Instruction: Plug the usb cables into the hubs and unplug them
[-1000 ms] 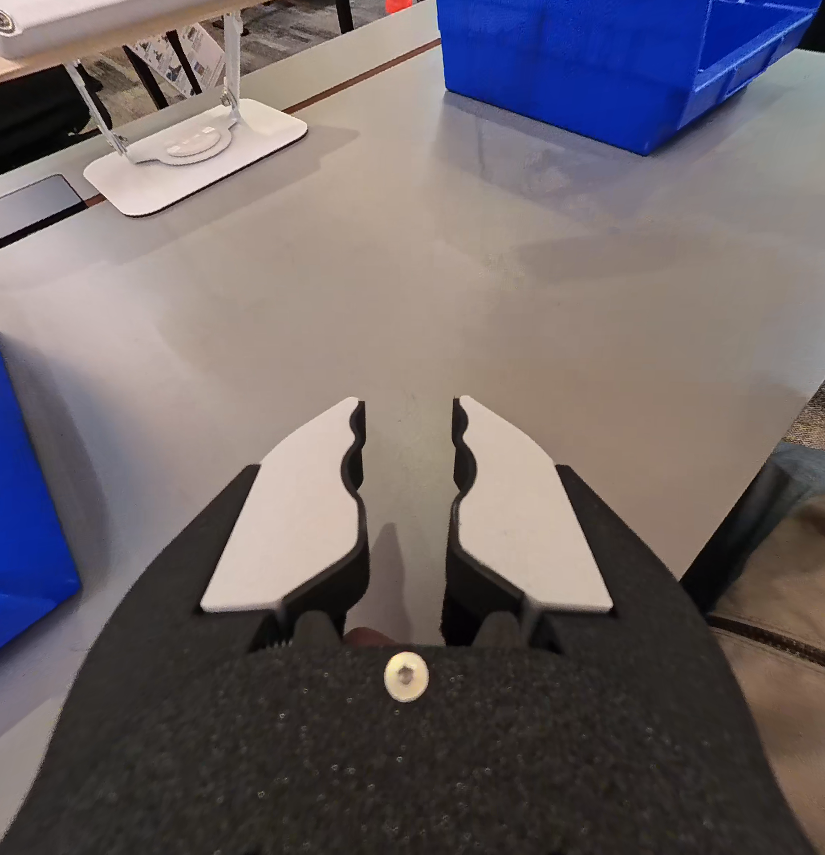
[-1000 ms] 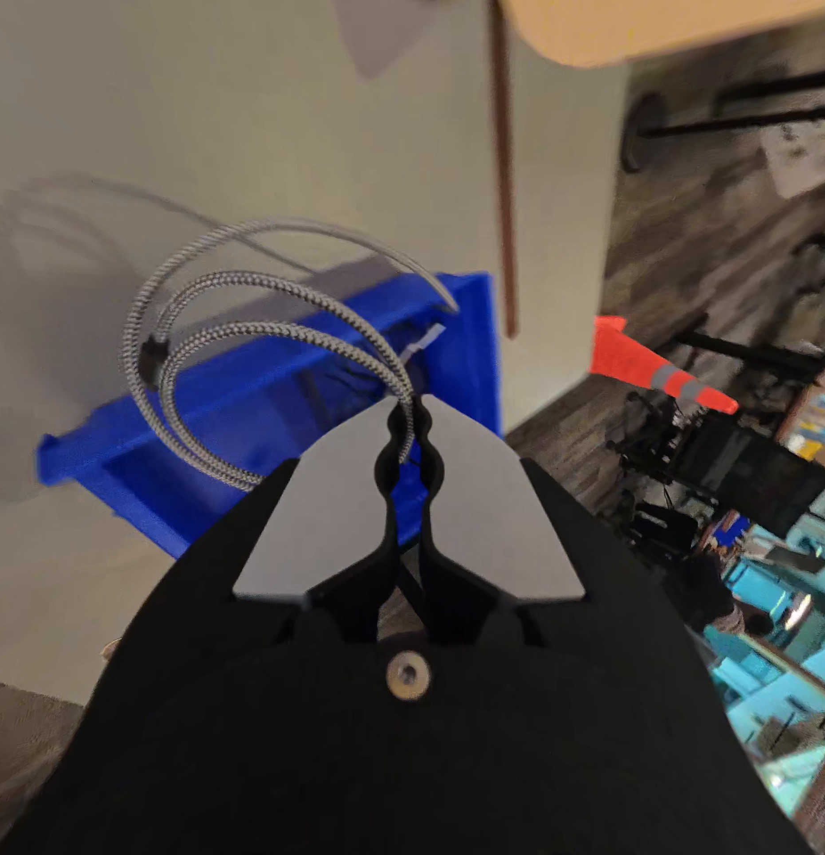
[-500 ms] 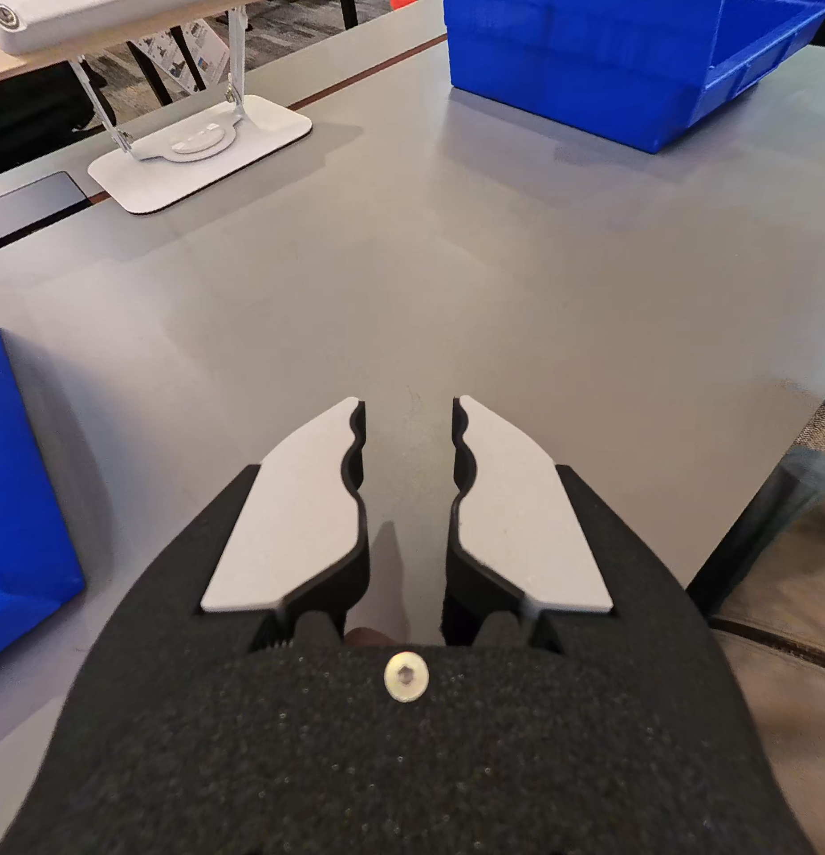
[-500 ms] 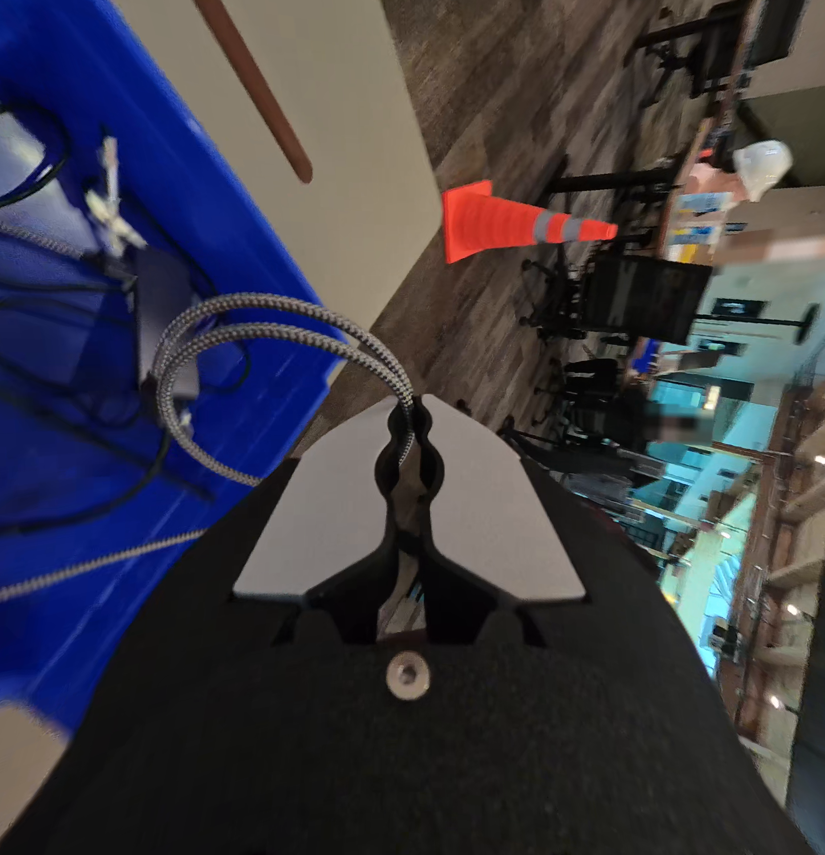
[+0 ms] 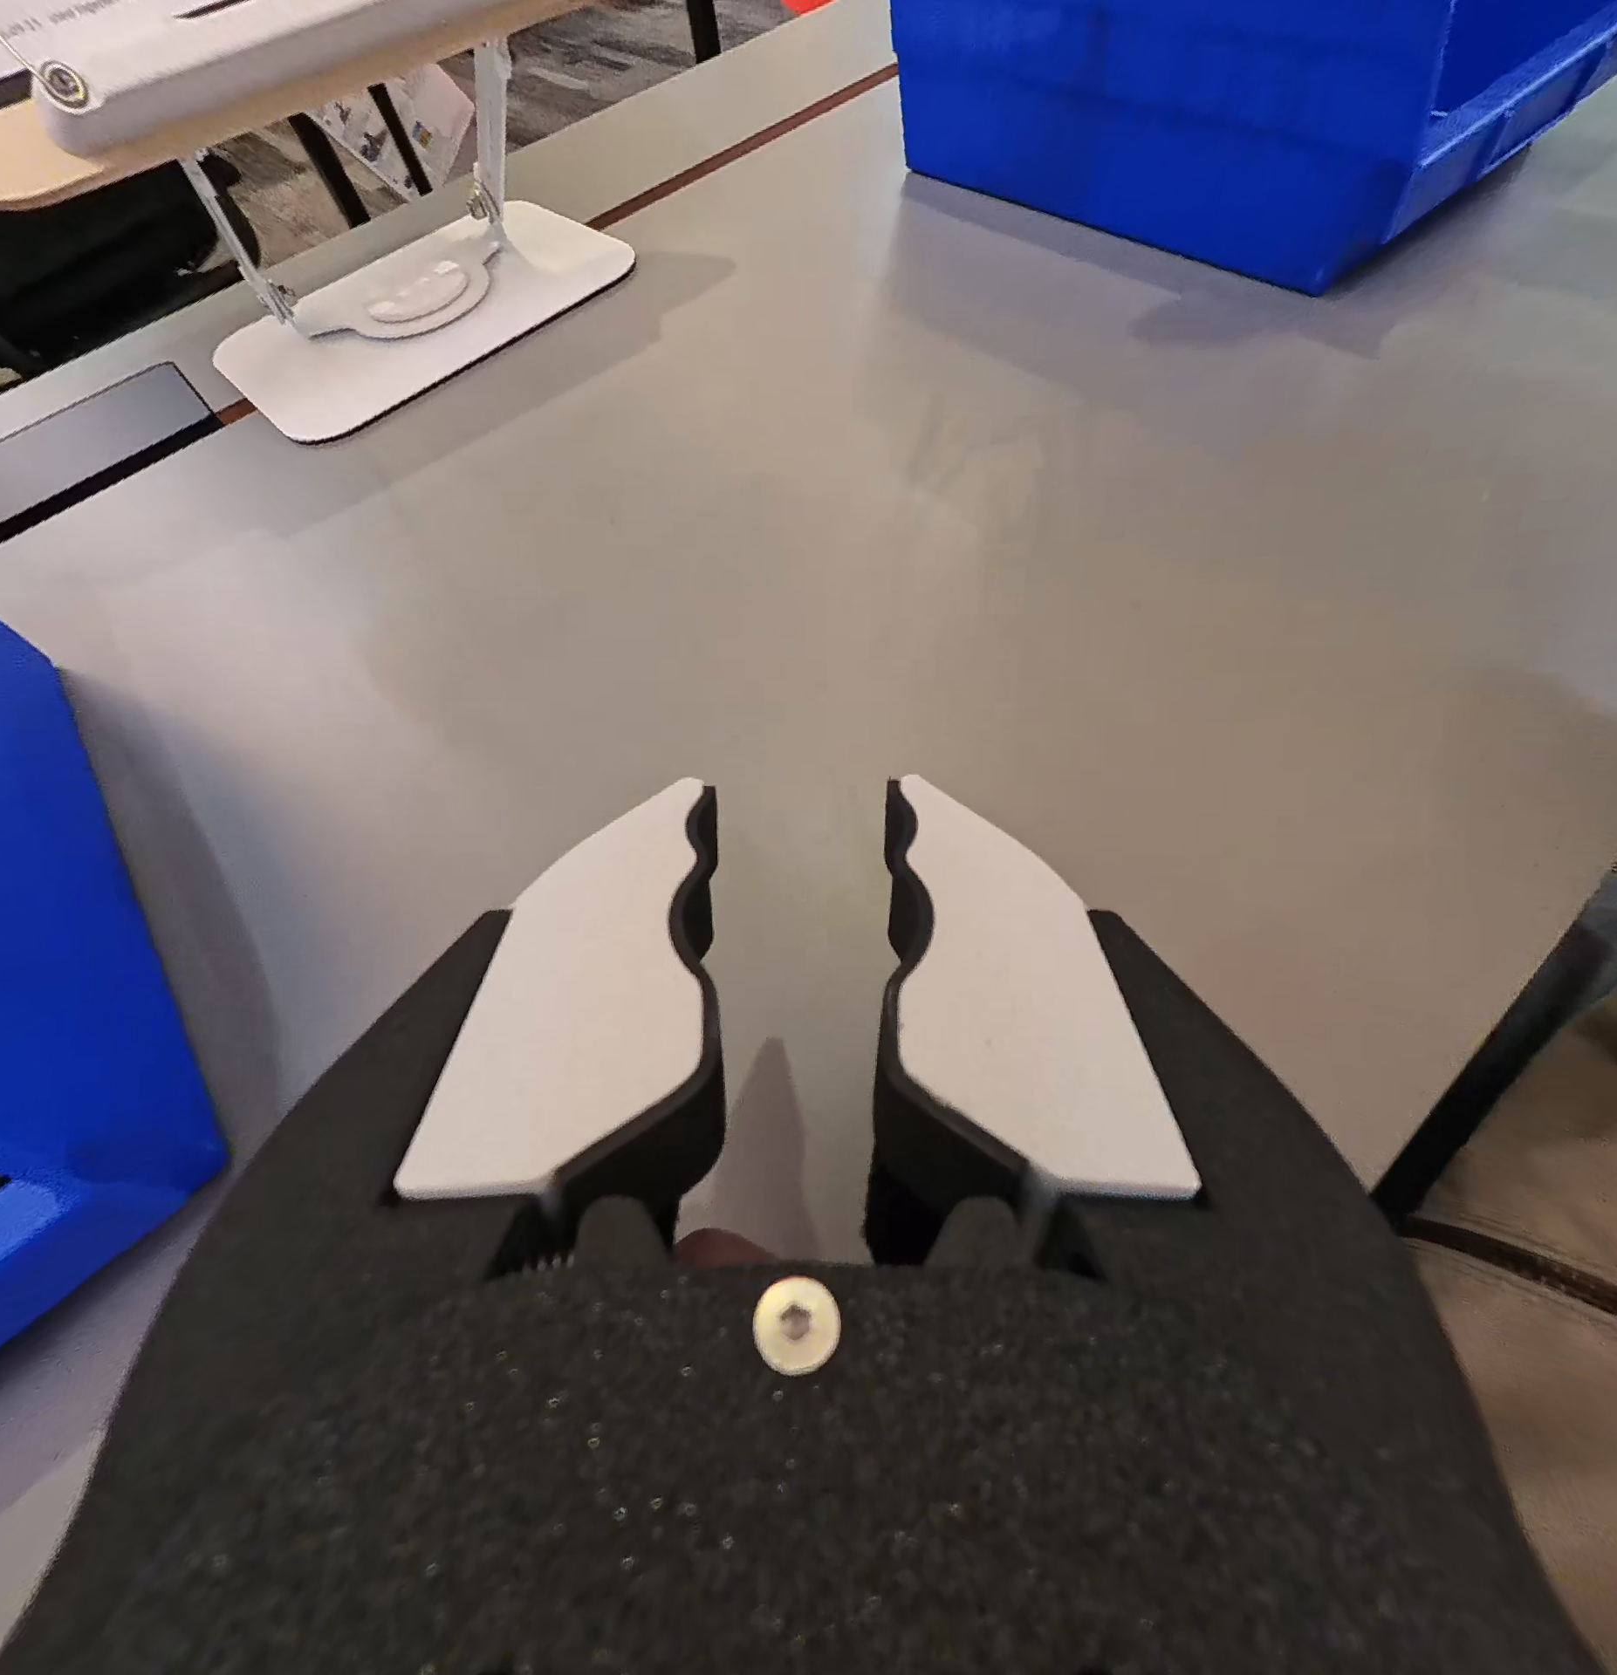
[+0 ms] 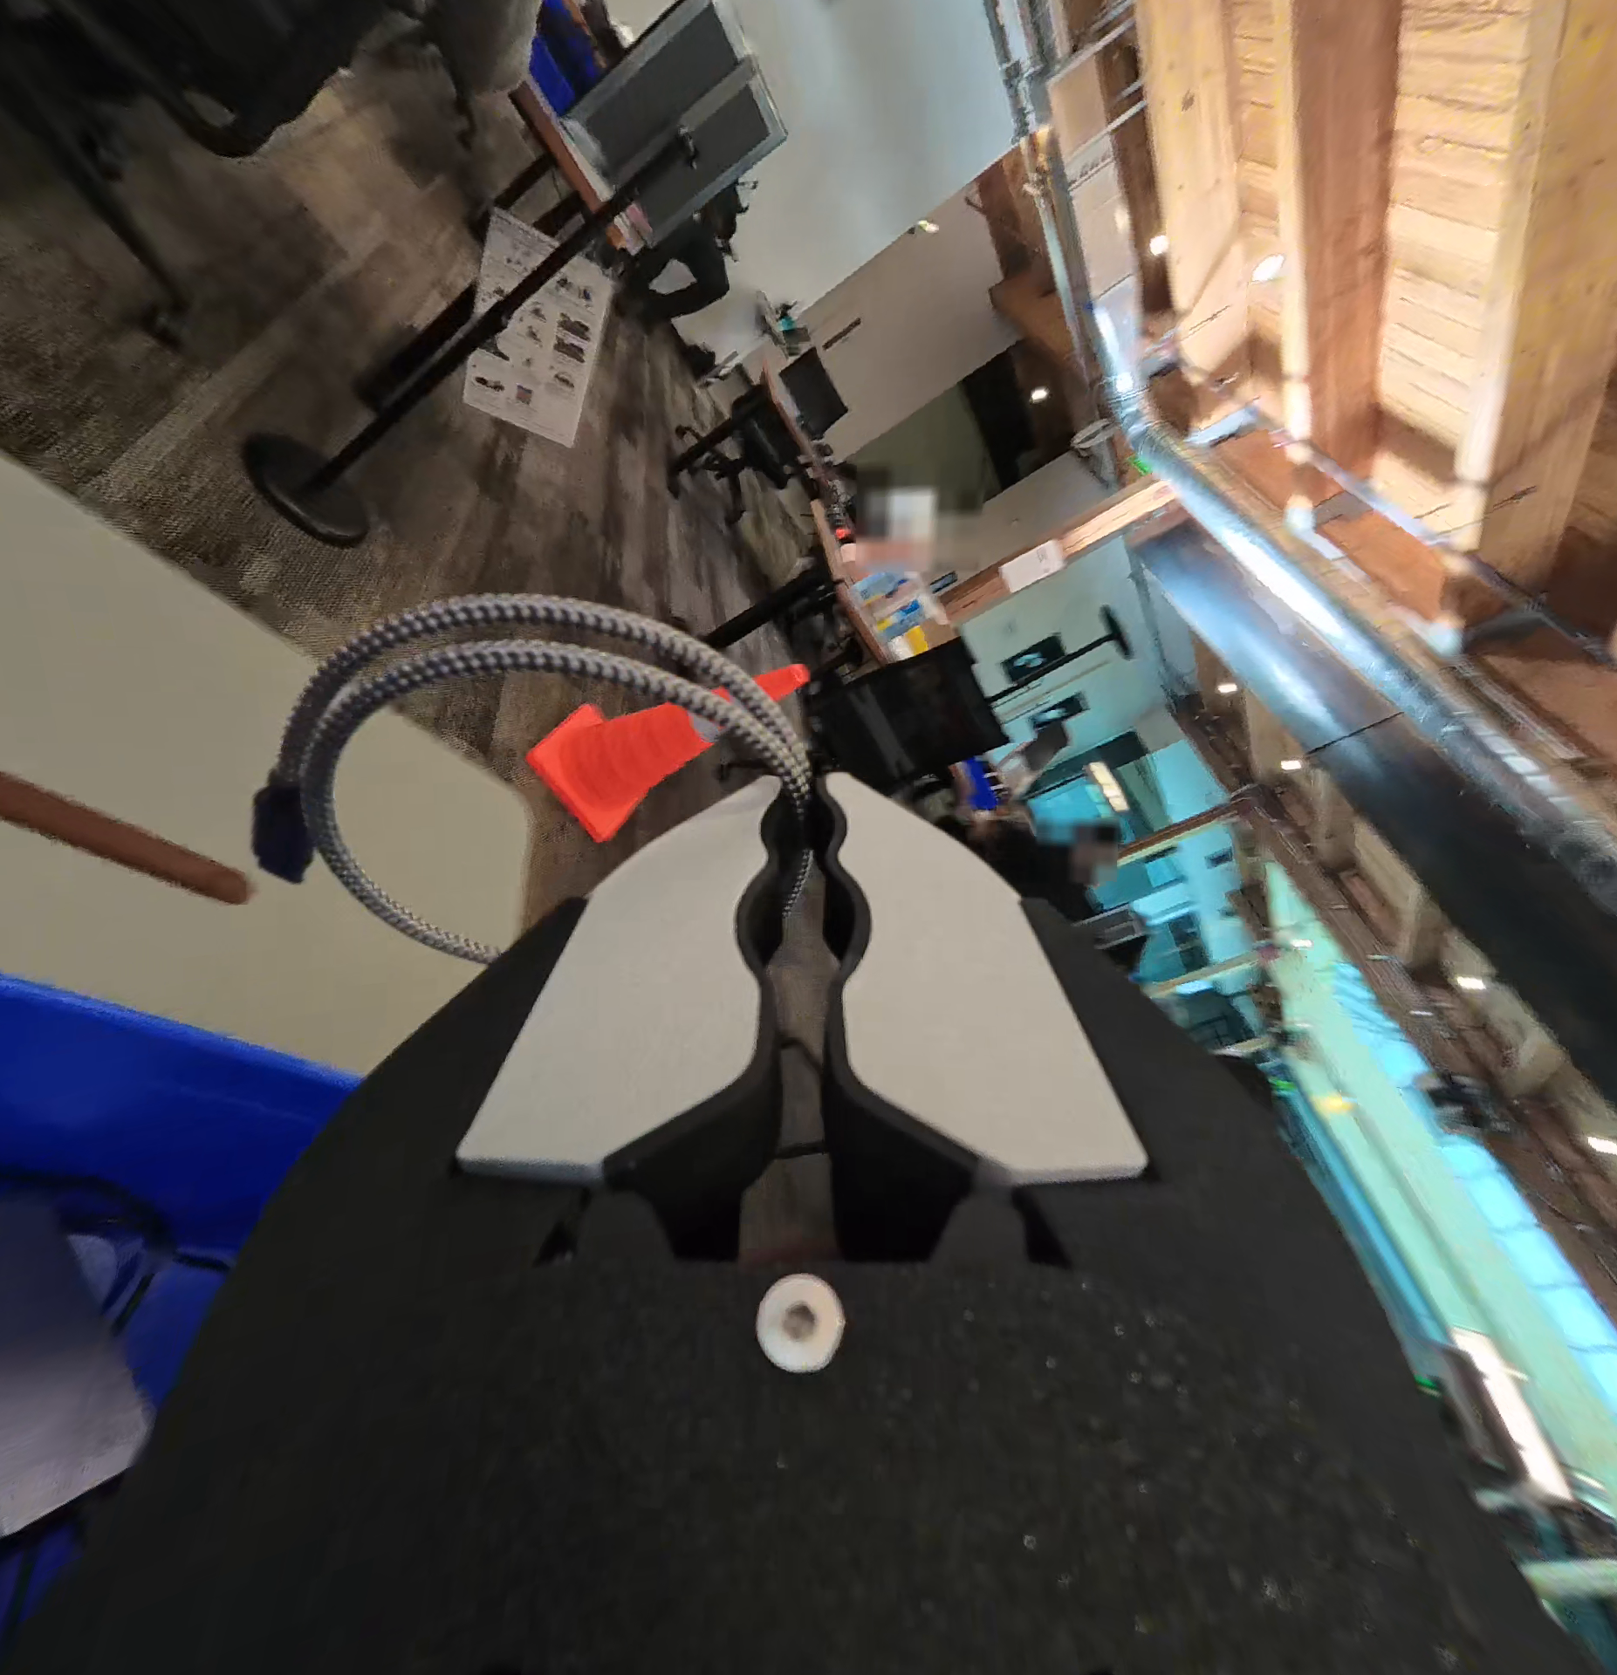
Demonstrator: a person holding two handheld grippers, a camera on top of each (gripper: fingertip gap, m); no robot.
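Note:
My right gripper (image 6: 813,790) is shut on a coiled grey braided USB cable (image 6: 478,634), held in the air with the view rolled sideways. The coil loops out to the left of the fingertips, bound by a dark tie (image 6: 279,834). A blue bin (image 6: 106,1088) lies below left; a grey flat item (image 6: 43,1378) shows in it. My left gripper (image 5: 800,789) is open and empty, low over the bare grey table (image 5: 877,544). No hub is clearly in view.
In the left wrist view a blue bin (image 5: 1240,136) stands at the far right, another blue bin (image 5: 52,997) at the near left, and a white stand (image 5: 424,317) at the far left. The table edge (image 5: 1512,952) runs at right. An orange cone (image 6: 632,752) is on the floor. The left gripper's tips are roughly 60 cm from the right gripper's.
My right gripper has lifted the coiled cable up out of the blue bin and swung to face the room. My left gripper has barely moved, drifting slightly.

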